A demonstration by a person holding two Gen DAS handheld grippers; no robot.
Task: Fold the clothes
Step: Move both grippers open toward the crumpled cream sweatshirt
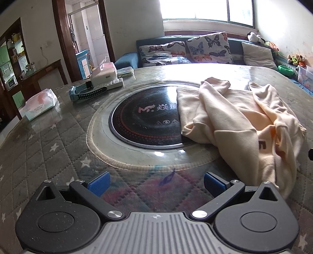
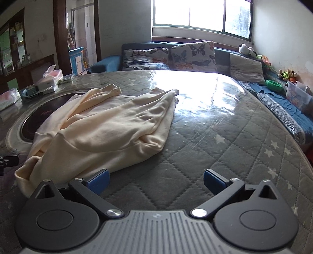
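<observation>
Left wrist view: cream garment [image 1: 240, 125] lay rumpled on quilted table [image 1: 49, 148], partly over inset cooktop [image 1: 144, 117]. Left gripper [image 1: 155, 182], right gripper [image 2: 155, 181]: jaws apart, empty, likely poised for grasping.

Left wrist view: low over the near edge of the worktop [image 1: 49, 148], facing across it toward the sofa [image 1: 236, 46] and window [image 1: 207, 9]; cream garment [image 1: 234, 121] close, at right.
Right wrist view: same low height, further right, facing the same way; garment [image 2: 109, 125] close, at left.
Shared: garment, round black hob [image 1: 144, 117], sofa, window.
</observation>
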